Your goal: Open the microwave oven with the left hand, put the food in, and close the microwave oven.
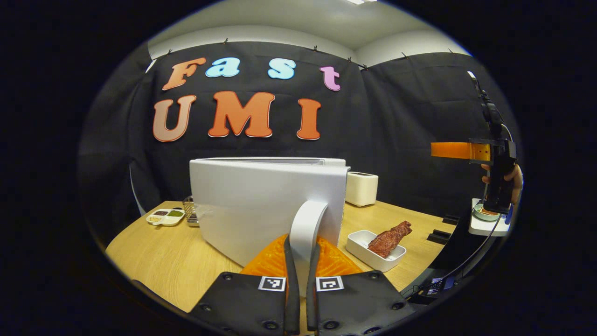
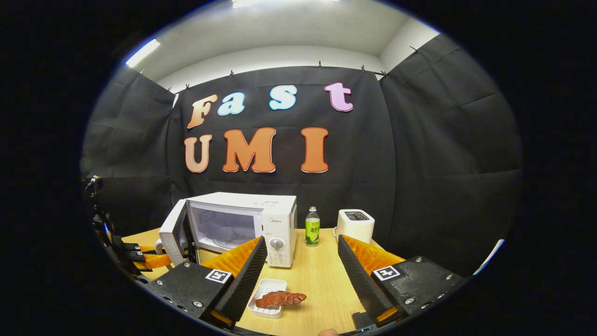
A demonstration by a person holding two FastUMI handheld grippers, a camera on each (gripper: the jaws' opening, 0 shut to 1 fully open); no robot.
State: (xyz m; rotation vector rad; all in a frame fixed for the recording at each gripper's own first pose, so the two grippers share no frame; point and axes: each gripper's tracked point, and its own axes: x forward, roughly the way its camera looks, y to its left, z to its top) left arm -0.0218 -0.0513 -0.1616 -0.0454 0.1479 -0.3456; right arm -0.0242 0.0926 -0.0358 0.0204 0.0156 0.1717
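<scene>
While the left gripper was clamped on the door handle, the right gripper hung open above the meat near the table's front edge; the half-open microwave door could obstruct loading.

Black cloth wall, white ceiling with strip light, wooden table
</scene>
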